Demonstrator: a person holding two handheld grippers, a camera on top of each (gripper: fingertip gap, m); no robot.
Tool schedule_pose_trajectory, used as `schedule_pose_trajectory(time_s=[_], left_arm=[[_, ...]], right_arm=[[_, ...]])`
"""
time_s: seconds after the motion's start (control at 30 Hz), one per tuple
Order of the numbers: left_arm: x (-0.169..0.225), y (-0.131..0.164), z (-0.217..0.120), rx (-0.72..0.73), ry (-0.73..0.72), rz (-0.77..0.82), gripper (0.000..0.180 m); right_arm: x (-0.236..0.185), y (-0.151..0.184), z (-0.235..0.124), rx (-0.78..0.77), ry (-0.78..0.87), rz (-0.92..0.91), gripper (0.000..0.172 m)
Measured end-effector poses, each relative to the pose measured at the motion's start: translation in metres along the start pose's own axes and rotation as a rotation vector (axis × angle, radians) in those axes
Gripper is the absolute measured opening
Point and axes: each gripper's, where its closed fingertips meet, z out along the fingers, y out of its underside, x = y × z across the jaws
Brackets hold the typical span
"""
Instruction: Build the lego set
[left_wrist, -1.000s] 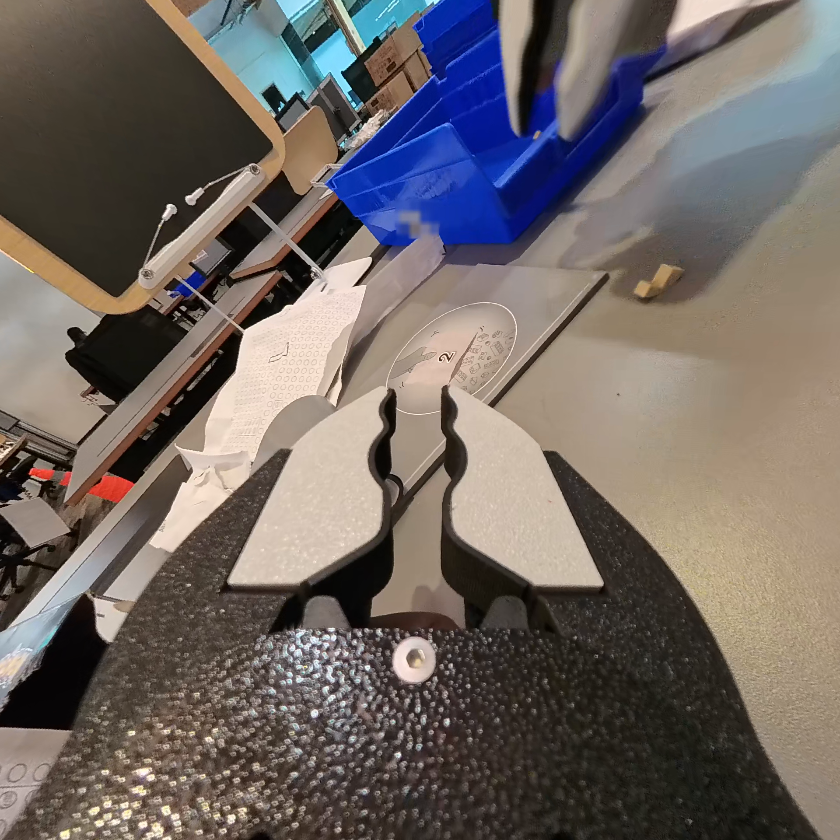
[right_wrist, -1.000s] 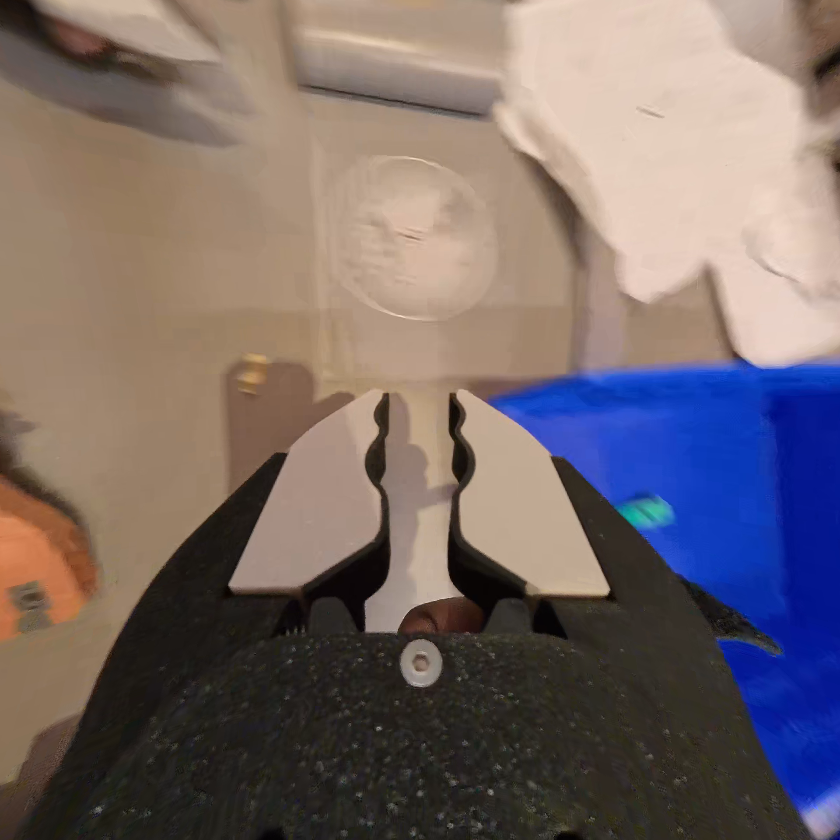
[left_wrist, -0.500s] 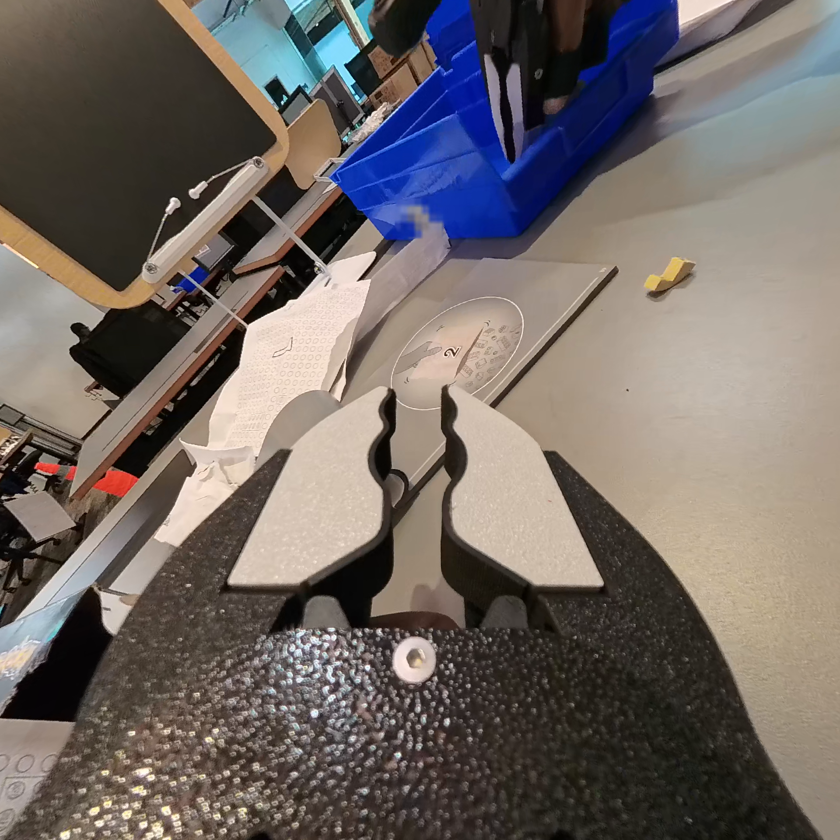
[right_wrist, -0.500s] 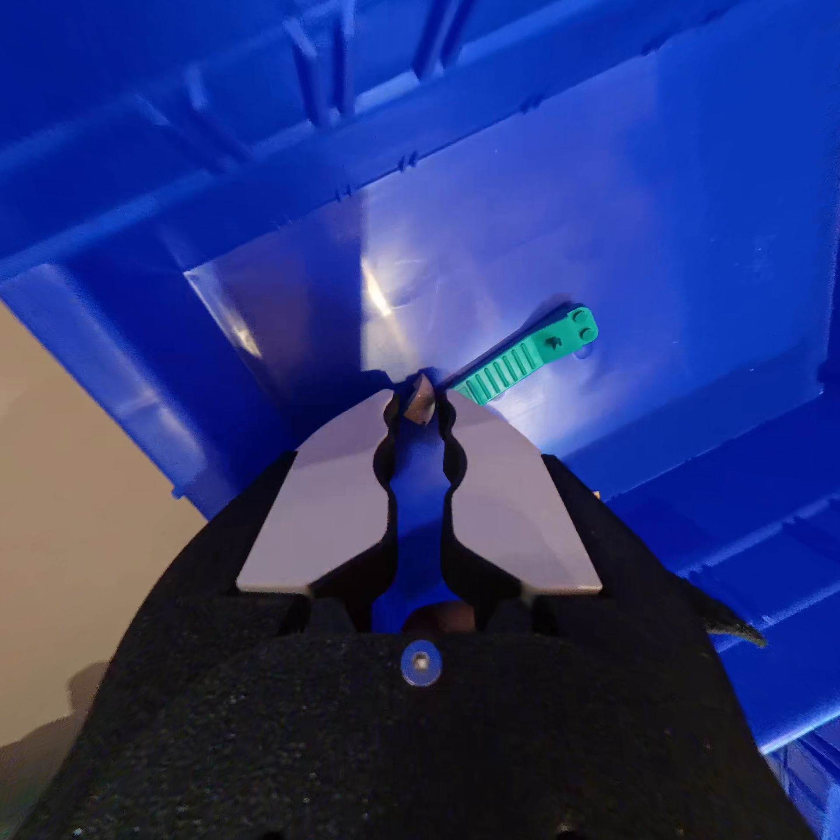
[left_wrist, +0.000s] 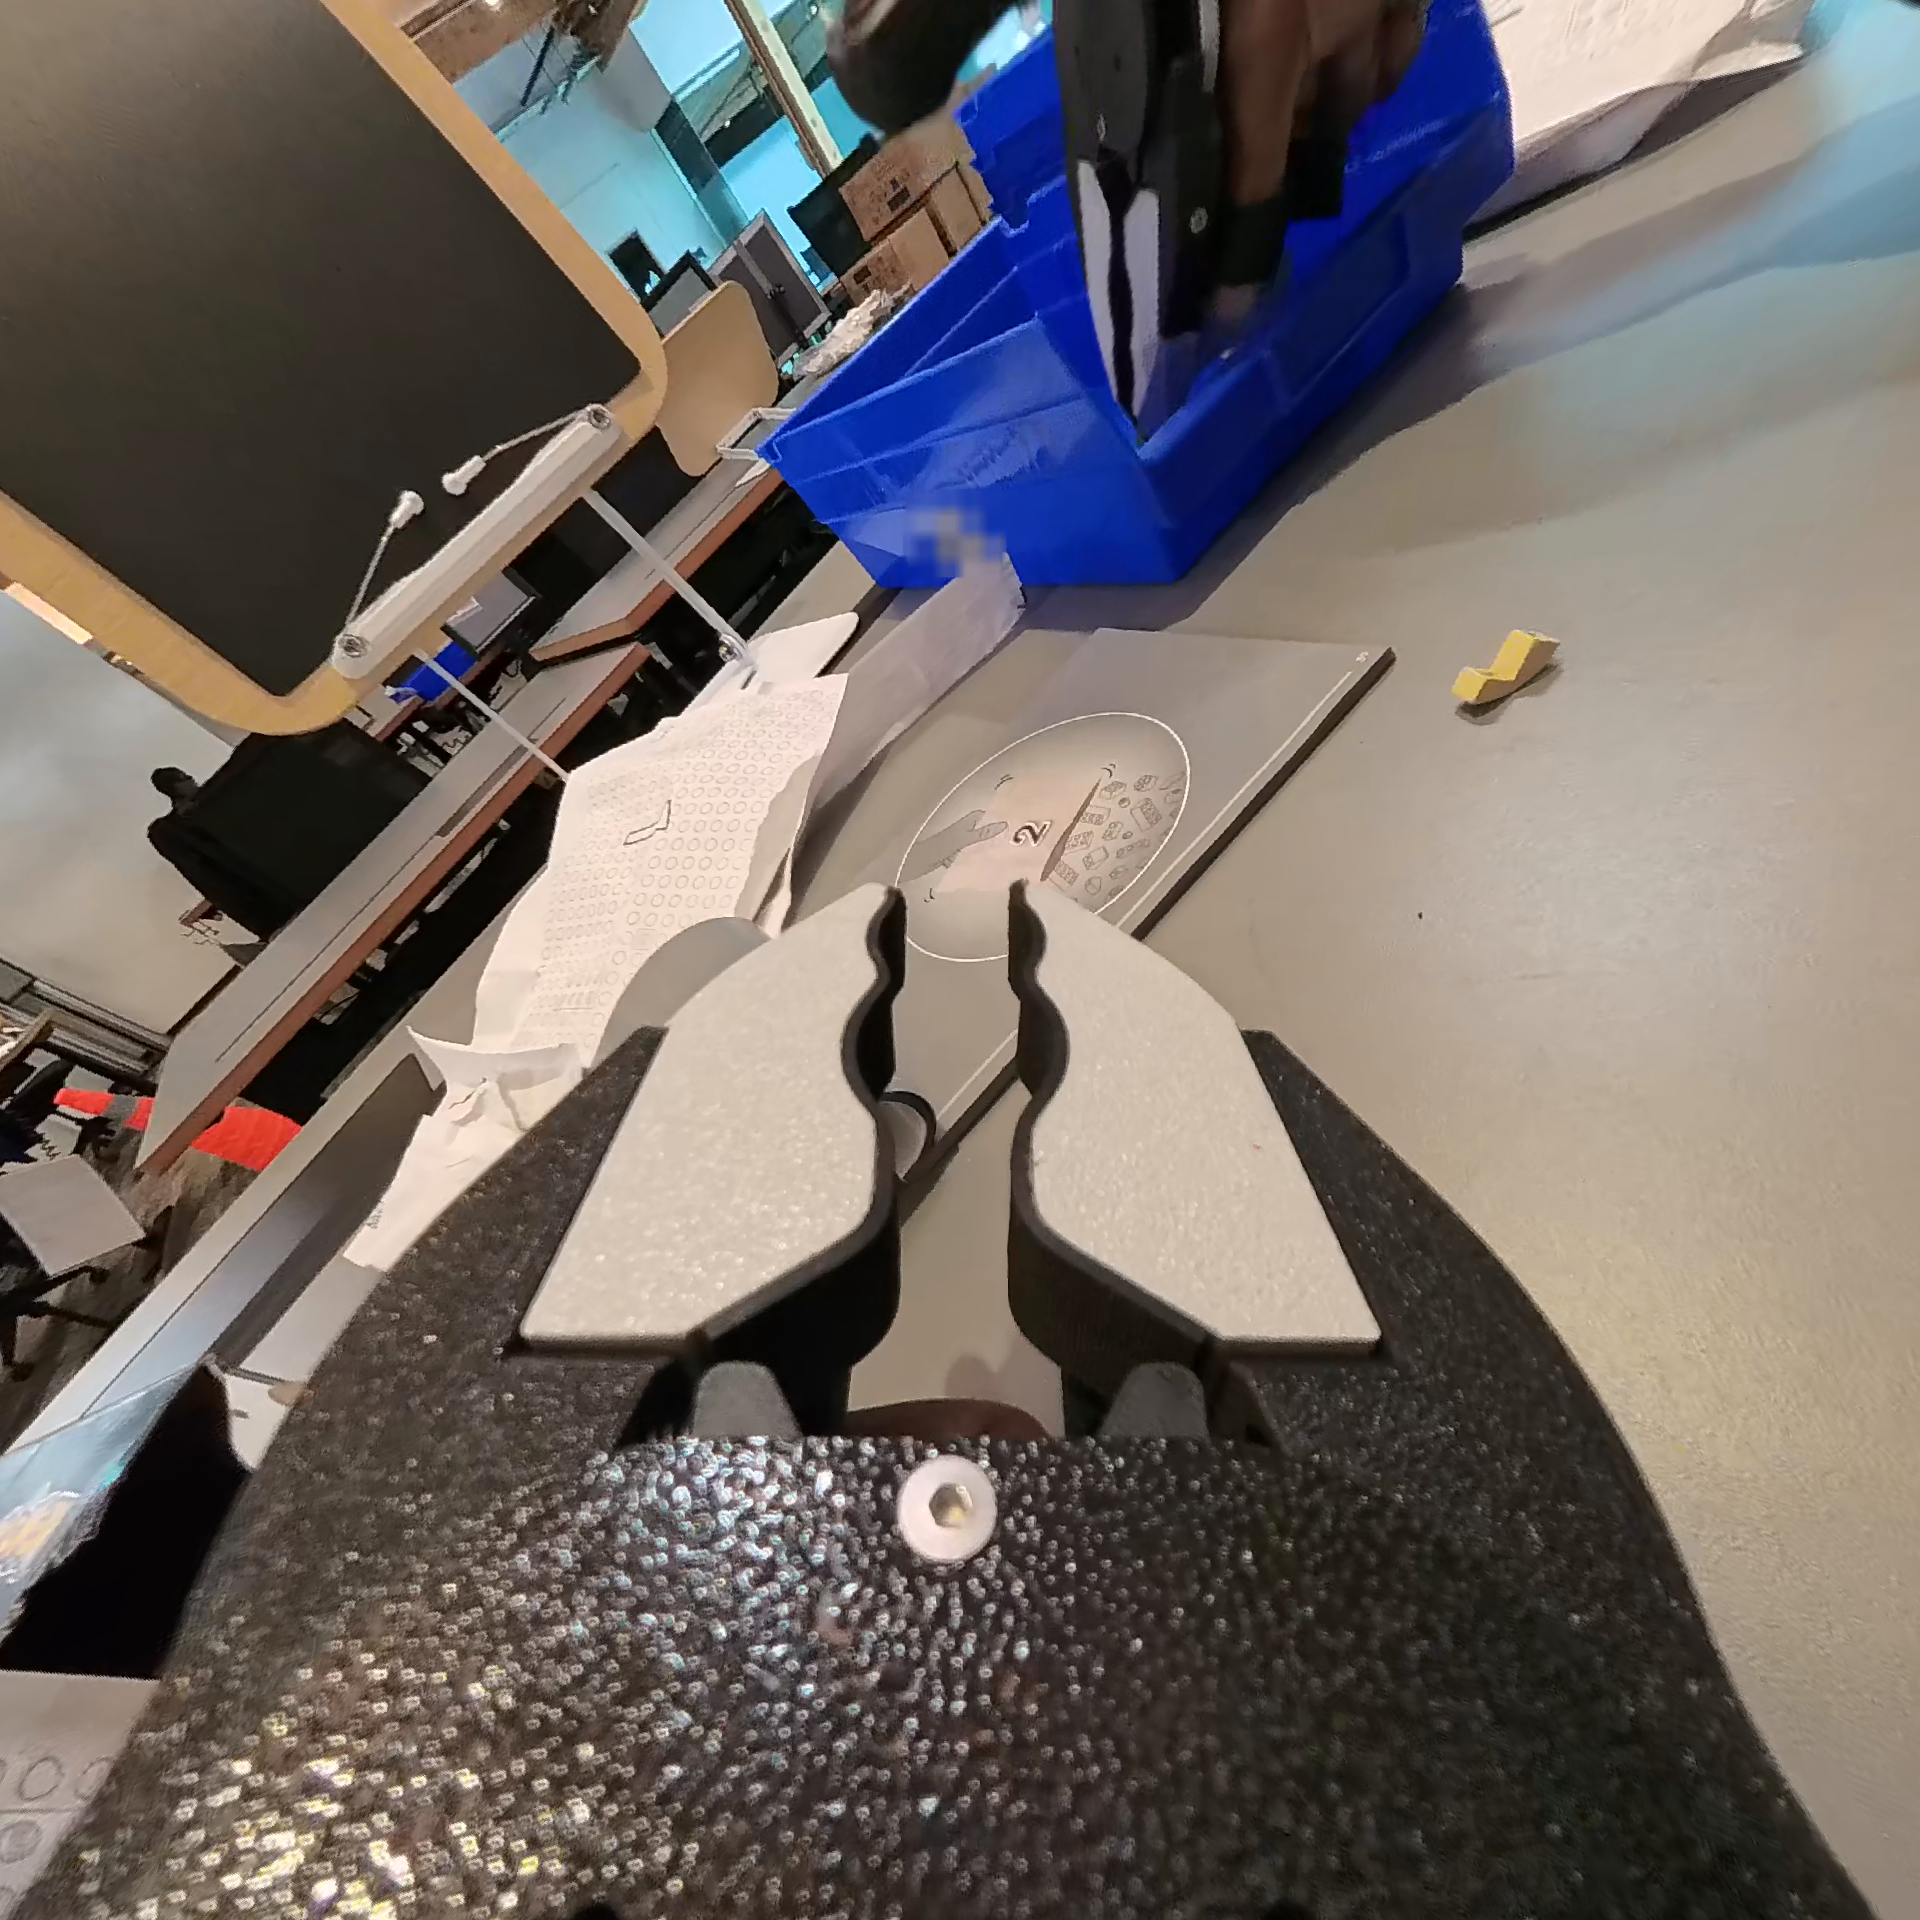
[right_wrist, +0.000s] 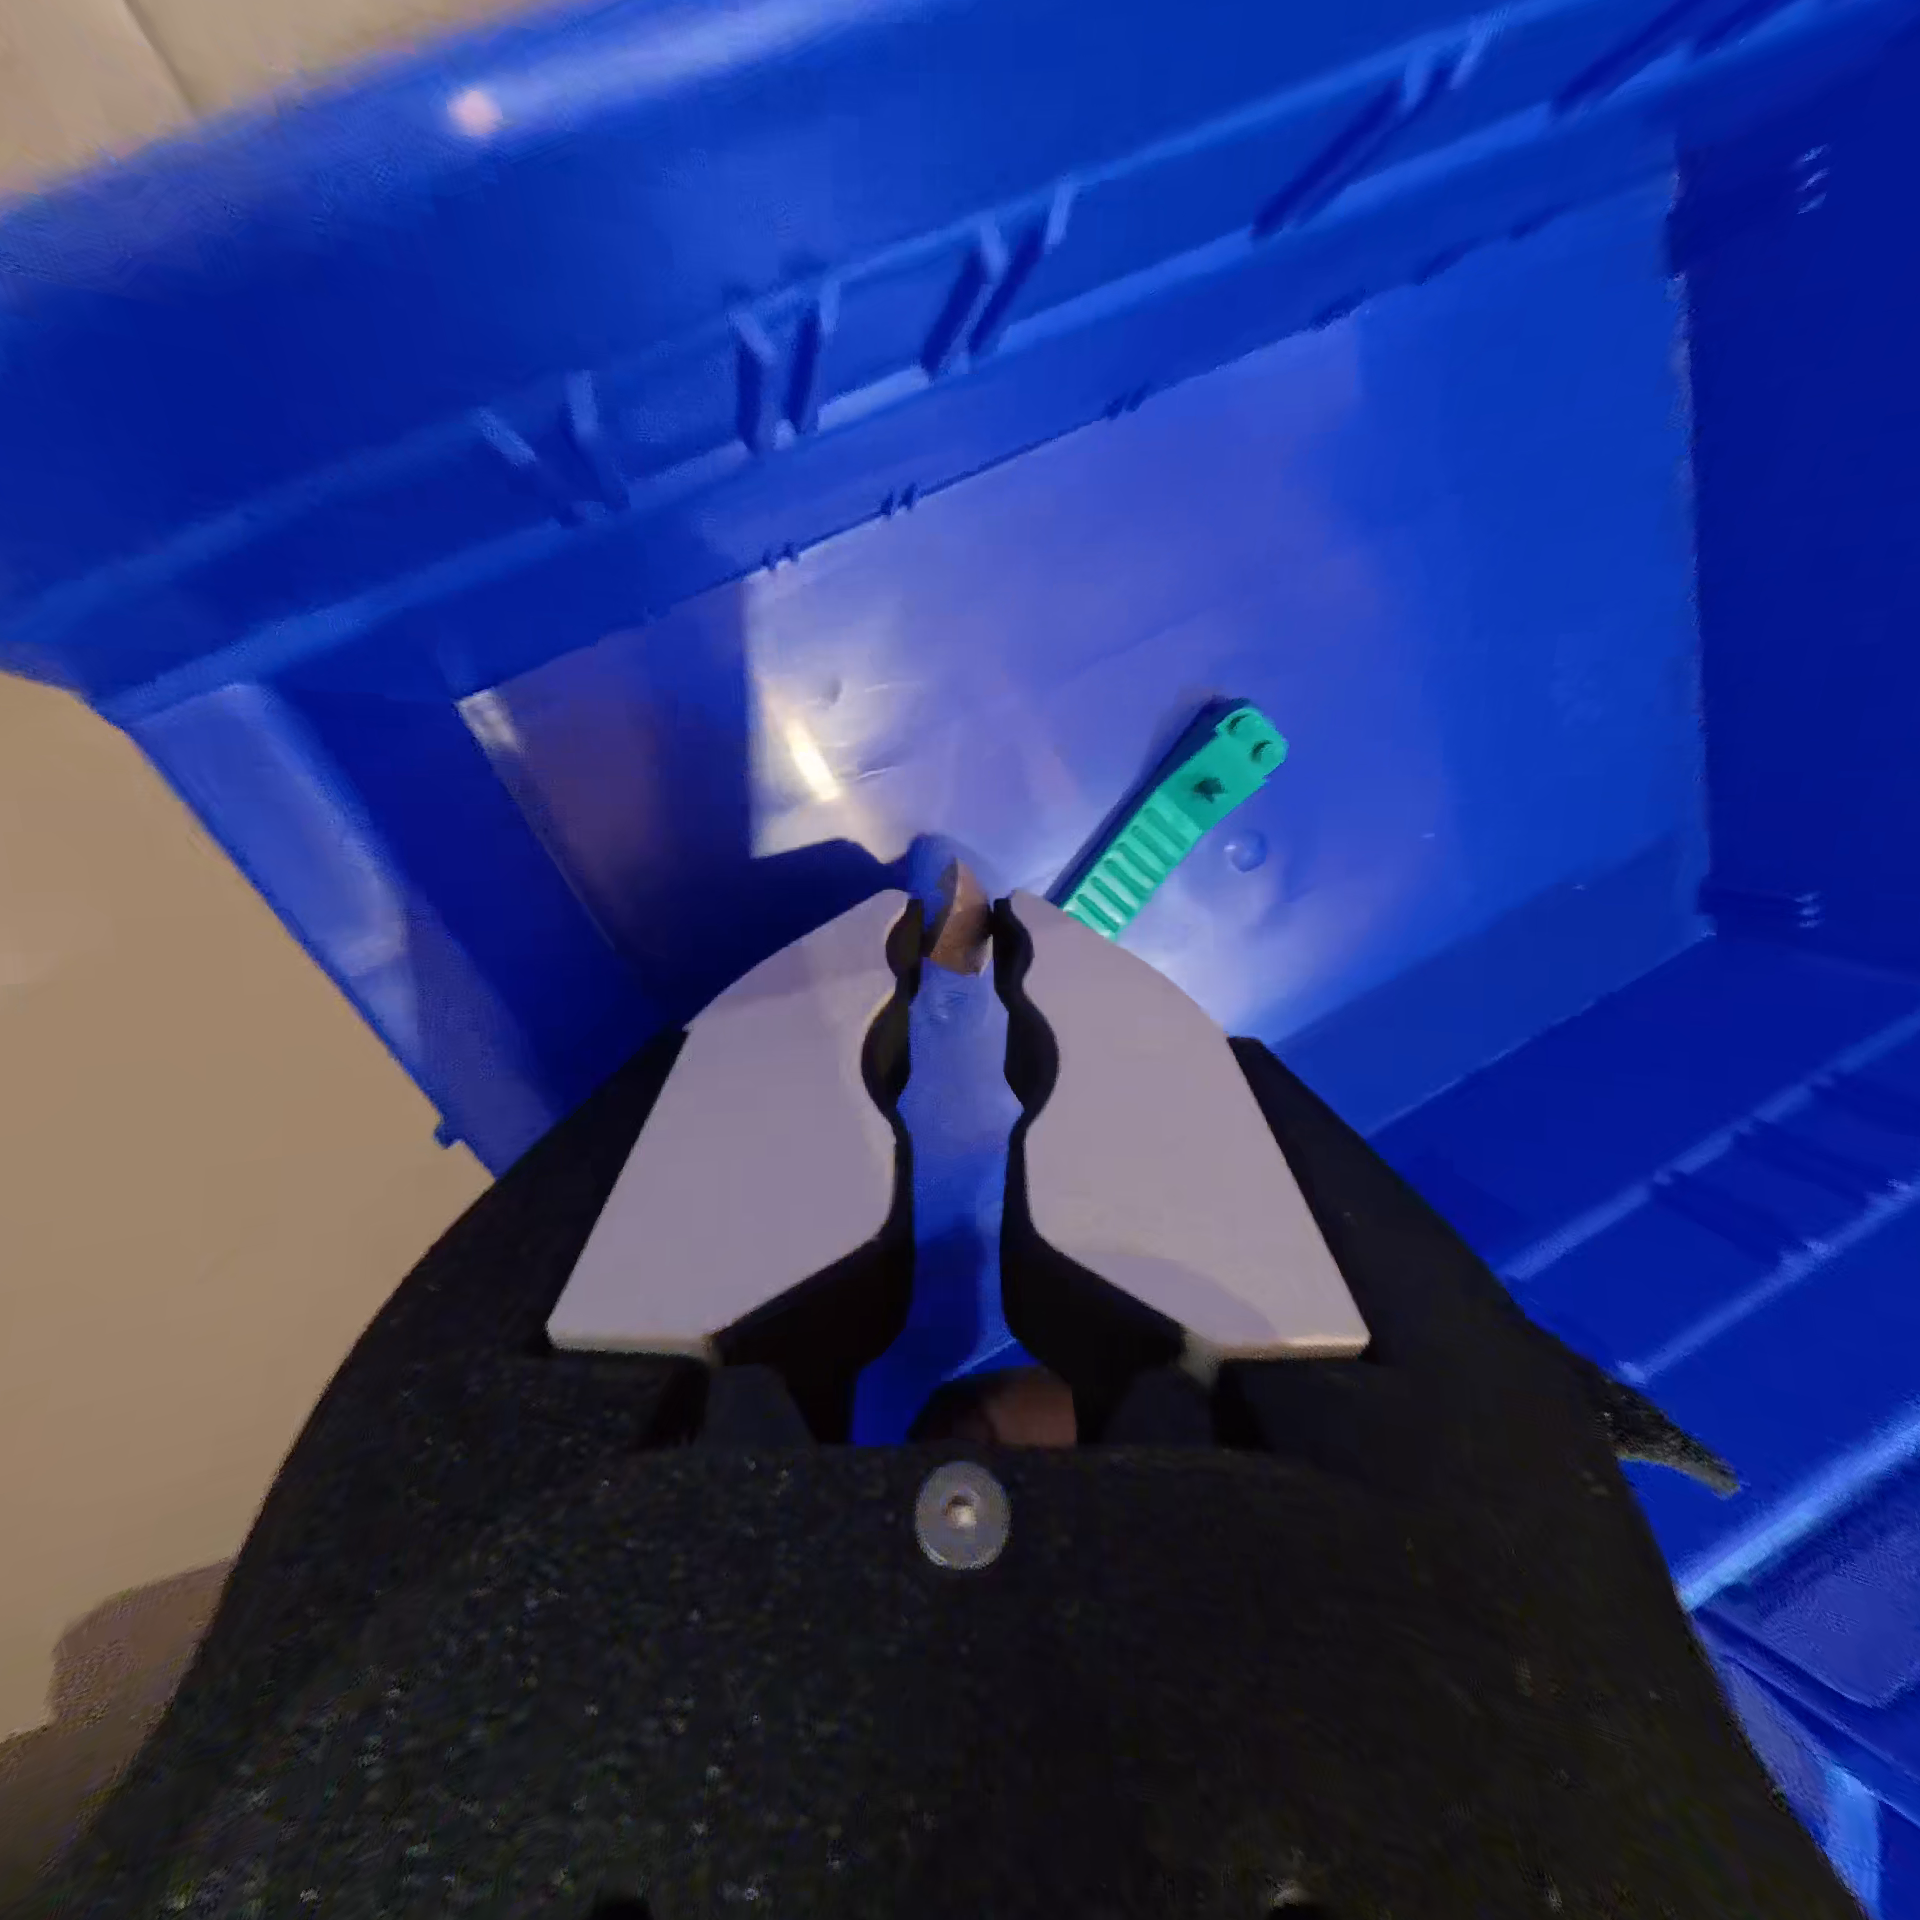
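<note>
Right gripper (right_wrist: 951, 914) jaws pinch a tiny brown piece (right_wrist: 954, 925) by its tips inside the blue bin (right_wrist: 1039, 312); it could easily twist out. Left gripper (left_wrist: 956, 904) jaws are open, empty.

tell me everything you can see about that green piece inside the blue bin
The green piece is a long, narrow plastic bar, ribbed crosswise along most of its length, with a few small dark marks at its far end. It lies flat and diagonal on the blue bin floor; its near end runs behind the right gripper fingertip.
</note>
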Motion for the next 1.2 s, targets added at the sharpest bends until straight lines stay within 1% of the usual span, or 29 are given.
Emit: schedule_pose_trajectory(time_s=[0.1,0.17,0.23,0.3,0.37,0.43,0.53,0.67,0.73,0.87,0.97,1.1,1.2], left_arm=[[-0.001,0.000,0.000,0.001,-0.001,-0.003,0.018],[-0.002,0.001,0.000,0.001,0.001,-0.008,0.018],[-0.003,0.001,0.001,0.001,0.003,-0.012,0.018],[-0.003,0.001,0.001,0.001,0.003,-0.015,0.018],[-0.004,0.001,0.002,0.001,0.005,-0.021,0.018],[-0.003,0.002,0.002,-0.001,0.009,-0.026,0.018],[-0.003,0.002,0.003,-0.002,0.010,-0.021,0.018],[-0.003,0.002,0.002,-0.001,0.009,-0.026,0.018],[-0.003,0.002,0.002,-0.002,0.012,-0.024,0.018],[-0.002,0.003,0.002,-0.005,0.013,-0.023,0.018],[-0.004,0.002,0.000,-0.004,0.006,-0.022,0.018],[-0.005,0.001,-0.001,0.000,0.000,-0.020,0.018],[-0.004,0.001,-0.001,-0.001,0.001,-0.017,0.018]], right_arm=[[-0.002,-0.017,-0.030,0.101,0.024,-0.030,0.013],[-0.026,-0.040,-0.060,0.224,-0.020,-0.092,0.013],[-0.076,-0.067,-0.091,0.360,-0.123,-0.228,0.013],[-0.139,-0.084,-0.109,0.422,-0.235,-0.402,0.013],[-0.197,-0.088,-0.104,0.392,-0.321,-0.569,0.013],[-0.241,-0.086,-0.087,0.331,-0.385,-0.689,0.013],[-0.273,-0.081,-0.061,0.256,-0.443,-0.758,0.013],[-0.278,-0.074,-0.037,0.203,-0.461,-0.742,0.013],[-0.279,-0.073,-0.033,0.216,-0.477,-0.719,0.015],[-0.268,-0.074,-0.040,0.263,-0.489,-0.660,0.016],[-0.247,-0.071,-0.058,0.343,-0.518,-0.529,0.018],[-0.219,-0.048,-0.062,0.364,-0.461,-0.394,0.020],[-0.217,-0.034,-0.059,0.358,-0.443,-0.325,0.021]])
